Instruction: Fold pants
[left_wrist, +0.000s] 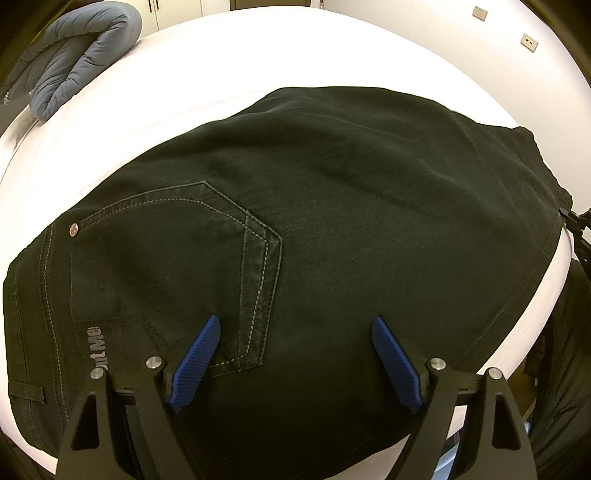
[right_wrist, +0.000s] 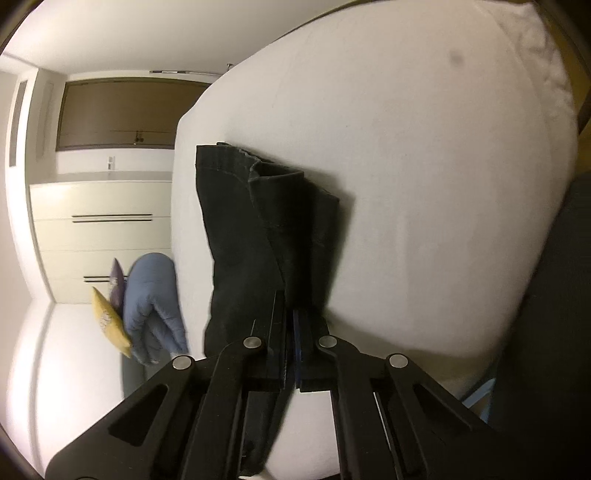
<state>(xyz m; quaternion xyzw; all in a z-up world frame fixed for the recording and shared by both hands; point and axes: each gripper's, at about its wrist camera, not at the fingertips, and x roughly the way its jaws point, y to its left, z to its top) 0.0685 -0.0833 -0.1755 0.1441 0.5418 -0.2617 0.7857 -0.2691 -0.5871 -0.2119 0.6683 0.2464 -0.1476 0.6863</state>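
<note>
The black pants (left_wrist: 314, 221) lie flat on the white bed (left_wrist: 258, 66), and in the left wrist view they fill nearly everything ahead of the left hand-held gripper (left_wrist: 295, 354), running on their long axis from about 9 o'clock, where the waistband and a small rivet (left_wrist: 74, 229) sit, across to about 2 o'clock, where the cloth narrows toward the bed's edge. The left hand-held gripper stands wide, its blue pads (left_wrist: 199, 354) apart and hovering just above or lightly against the seat, with nothing between them; the stitched back pocket (left_wrist: 177, 258) lies straight ahead at 11 o'clock. The right hand-held gripper (right_wrist: 290, 332) is the one already engaged: its jaws are pressed narrow on a fold of the dark cloth, and from it the leg ends (right_wrist: 266, 206) run away toward 12 o'clock, two hems stacked and slightly offset. So the coming fold, in my judgement, turns on the right hand carrying that end along the long axis toward the waist, while the left, nearer the seat, pins or guides. The fabric looks like heavy, matte denim (pale contrast stitching, faint wear at the pocket edge), smooth with only shallow creases. A blue padded quilt (left_wrist: 85, 48) rests near the bed's far corner, at 10 o'clock.
</note>
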